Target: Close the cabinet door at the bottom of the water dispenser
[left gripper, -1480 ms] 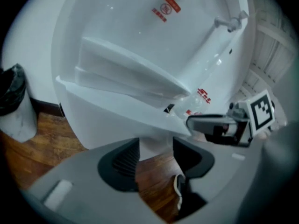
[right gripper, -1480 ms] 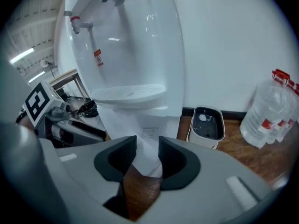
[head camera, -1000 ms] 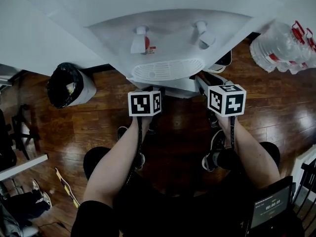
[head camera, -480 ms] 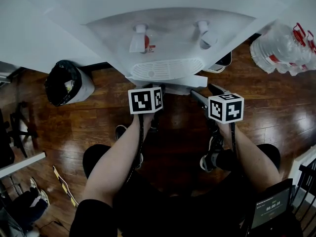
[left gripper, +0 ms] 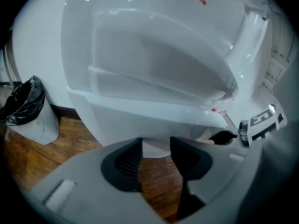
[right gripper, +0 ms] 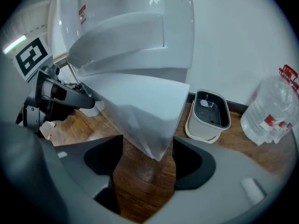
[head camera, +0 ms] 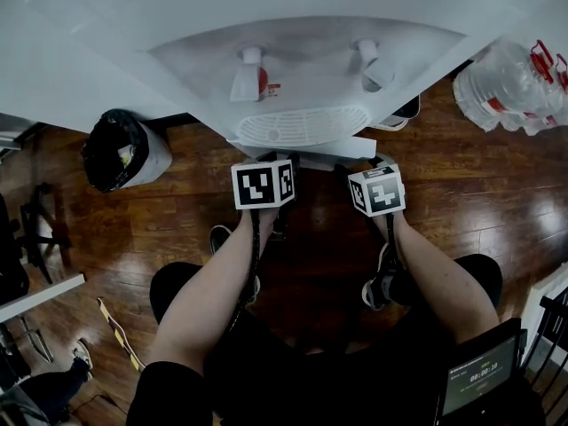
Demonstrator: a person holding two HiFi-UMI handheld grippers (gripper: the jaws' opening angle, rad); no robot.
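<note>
Right hand-held gripper point(right gripper: 147, 143), jaws just opened wide, straddles cabinet door point(right gripper: 140, 106) corner.

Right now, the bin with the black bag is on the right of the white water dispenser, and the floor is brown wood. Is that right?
Not quite. The bin with the black bag stands to the left of the white water dispenser, as the head view shows. The clear water bottles are what stand on its right. The floor is brown wood, as you said.
</note>
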